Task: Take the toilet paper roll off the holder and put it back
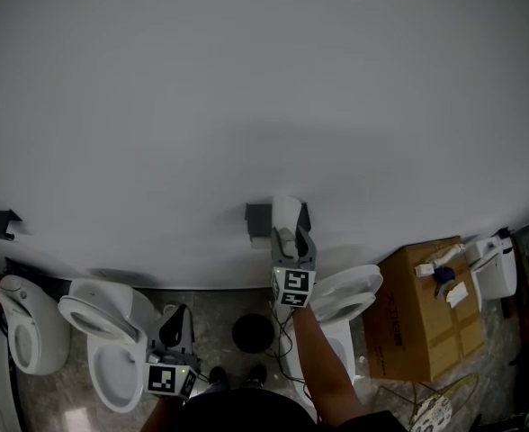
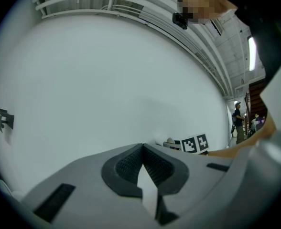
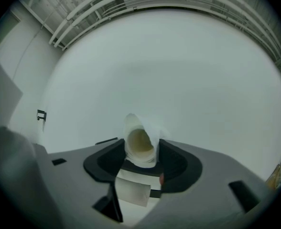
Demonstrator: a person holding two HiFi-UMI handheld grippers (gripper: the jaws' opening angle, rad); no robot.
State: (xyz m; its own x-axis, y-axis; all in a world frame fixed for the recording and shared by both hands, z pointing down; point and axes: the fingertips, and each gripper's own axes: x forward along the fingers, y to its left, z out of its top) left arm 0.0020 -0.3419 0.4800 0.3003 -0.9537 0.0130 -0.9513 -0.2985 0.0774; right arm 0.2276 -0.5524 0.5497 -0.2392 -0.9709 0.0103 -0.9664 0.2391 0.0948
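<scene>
A white toilet paper roll sits against the wall at the dark grey holder. My right gripper reaches level to it and is shut on the roll. In the right gripper view the roll is squeezed between the two dark pads, its cardboard core facing the camera; a loose sheet hangs below. Whether the roll still rests on the holder I cannot tell. My left gripper hangs low at the left, above a toilet, shut and empty; its pads meet at the tips.
A second dark bracket is on the wall far left. Below stand white toilets, another white fixture, a black round bin and a cardboard box with small items on top.
</scene>
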